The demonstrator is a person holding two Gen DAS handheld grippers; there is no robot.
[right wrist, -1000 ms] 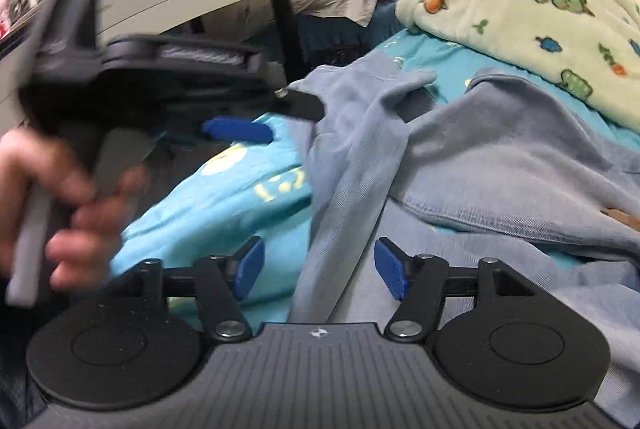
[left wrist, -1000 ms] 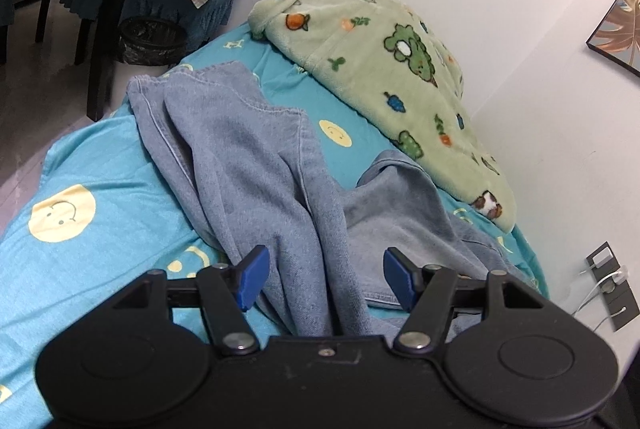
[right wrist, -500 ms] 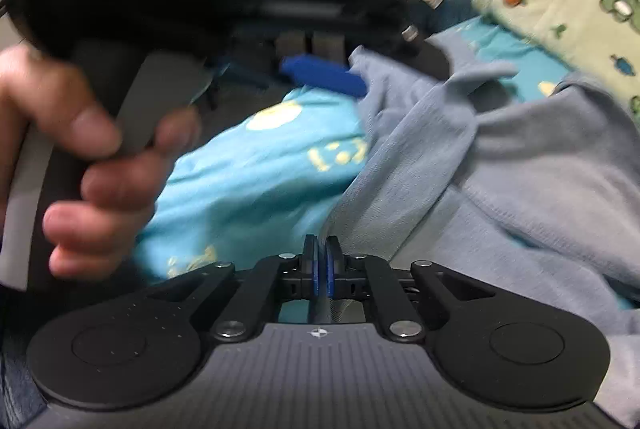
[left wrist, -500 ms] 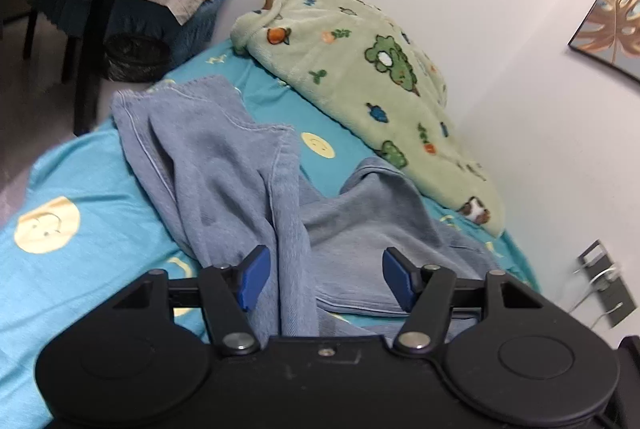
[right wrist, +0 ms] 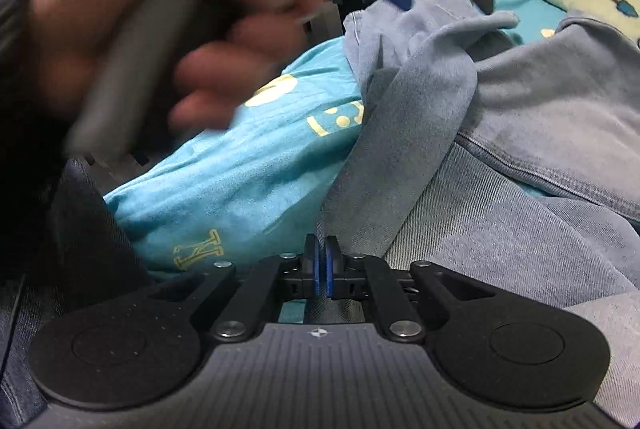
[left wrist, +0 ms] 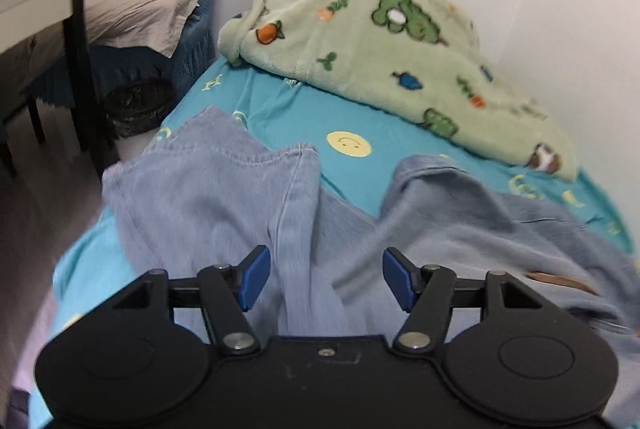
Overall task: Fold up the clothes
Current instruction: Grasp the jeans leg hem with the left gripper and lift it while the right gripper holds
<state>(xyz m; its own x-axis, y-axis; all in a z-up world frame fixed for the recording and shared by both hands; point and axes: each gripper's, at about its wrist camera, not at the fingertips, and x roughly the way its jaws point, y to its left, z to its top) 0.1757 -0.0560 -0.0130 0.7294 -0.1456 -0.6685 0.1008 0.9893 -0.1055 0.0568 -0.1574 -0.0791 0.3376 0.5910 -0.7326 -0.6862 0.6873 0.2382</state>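
Light blue jeans [left wrist: 224, 205] lie crumpled across the turquoise bedsheet [left wrist: 360, 117]. They also show in the right wrist view [right wrist: 520, 133]. My left gripper [left wrist: 325, 279] is open, its blue pads on either side of a raised fold of the denim without closing on it. My right gripper [right wrist: 321, 263] is shut on an edge of the jeans, which rise from between its pads. The hand holding the left gripper [right wrist: 160, 21] fills the upper left of the right wrist view, blurred.
A green cartoon-print blanket [left wrist: 384, 49] lies along the white wall at the back of the bed. A dark table leg [left wrist: 80, 69], a black bin [left wrist: 140, 105] and a blue chair with grey cloth [left wrist: 140, 9] stand to the left, beyond the bed's edge.
My right gripper has closed on the jeans edge and stays shut. My left gripper has swung right and lower over the denim, still open. The left hand has moved closer to the right camera.
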